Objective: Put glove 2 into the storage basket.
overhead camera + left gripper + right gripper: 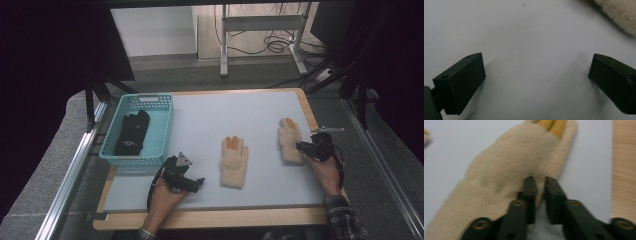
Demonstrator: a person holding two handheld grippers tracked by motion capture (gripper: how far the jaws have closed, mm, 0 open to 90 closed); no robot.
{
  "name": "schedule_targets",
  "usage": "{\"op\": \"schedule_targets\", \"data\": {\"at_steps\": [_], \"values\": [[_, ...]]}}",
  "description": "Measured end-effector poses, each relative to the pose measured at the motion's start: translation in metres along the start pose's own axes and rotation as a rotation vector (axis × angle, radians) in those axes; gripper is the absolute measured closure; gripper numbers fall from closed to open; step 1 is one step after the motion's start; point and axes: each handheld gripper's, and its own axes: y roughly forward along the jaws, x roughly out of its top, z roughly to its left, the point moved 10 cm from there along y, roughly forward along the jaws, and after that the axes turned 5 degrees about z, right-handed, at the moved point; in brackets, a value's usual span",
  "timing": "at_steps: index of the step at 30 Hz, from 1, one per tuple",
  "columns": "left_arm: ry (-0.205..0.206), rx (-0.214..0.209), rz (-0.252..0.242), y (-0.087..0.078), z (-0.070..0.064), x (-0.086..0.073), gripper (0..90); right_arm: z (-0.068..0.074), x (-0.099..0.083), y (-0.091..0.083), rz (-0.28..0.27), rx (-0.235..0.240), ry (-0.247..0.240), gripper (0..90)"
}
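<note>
Two cream fleece gloves with orange fingertips lie on the pale mat. One glove (234, 161) rests in the middle; the other glove (290, 139) (511, 175) lies to the right. My right gripper (301, 146) (539, 185) is shut on the edge of the right glove, a fold of fleece pinched between its jaws. Low over bare mat near the front left, my left gripper (200, 182) (536, 82) stands open, nothing between its jaws. A corner of the middle glove (619, 15) shows at the top right of the left gripper view.
A teal plastic basket (162, 127) at the mat's left edge holds a black glove (132, 132). The wooden table edge (210, 217) borders the mat in front and on the right (624, 167). Bare mat lies between basket and gloves.
</note>
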Motion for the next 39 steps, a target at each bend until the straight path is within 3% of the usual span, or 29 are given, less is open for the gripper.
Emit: {"op": "schedule_targets", "data": {"at_steps": [1, 6, 13, 22, 29, 34, 37, 39], "values": [[0.000, 0.000, 0.000, 0.000, 0.000, 0.000, 0.9, 0.002, 0.000, 0.000, 0.002, 0.017, 0.003, 84.5], [0.000, 0.000, 0.000, 0.000, 0.000, 0.000, 0.9, 0.006, 0.002, -0.002, 0.032, -0.036, -0.051, 87.3], [0.000, 0.000, 0.000, 0.000, 0.000, 0.000, 0.9, 0.021, 0.016, -0.022, -0.013, -0.029, -0.081, 87.3], [-0.001, 0.000, 0.000, 0.000, 0.000, 0.000, 0.9, 0.065, 0.041, -0.042, -0.067, -0.010, -0.186, 86.8], [-0.001, 0.000, 0.000, 0.000, 0.000, 0.000, 0.9, 0.108, 0.055, -0.026, -0.060, 0.052, -0.243, 85.1], [-0.001, 0.000, 0.000, 0.000, 0.000, 0.000, 0.9, 0.143, 0.063, -0.010, -0.067, 0.110, -0.291, 74.1], [-0.002, 0.000, -0.001, 0.000, 0.000, 0.000, 0.9, 0.152, 0.067, -0.006, -0.067, 0.124, -0.310, 70.5], [-0.001, -0.001, -0.001, 0.000, 0.000, 0.000, 0.9, 0.150, 0.066, -0.003, -0.058, 0.122, -0.315, 68.6]]}}
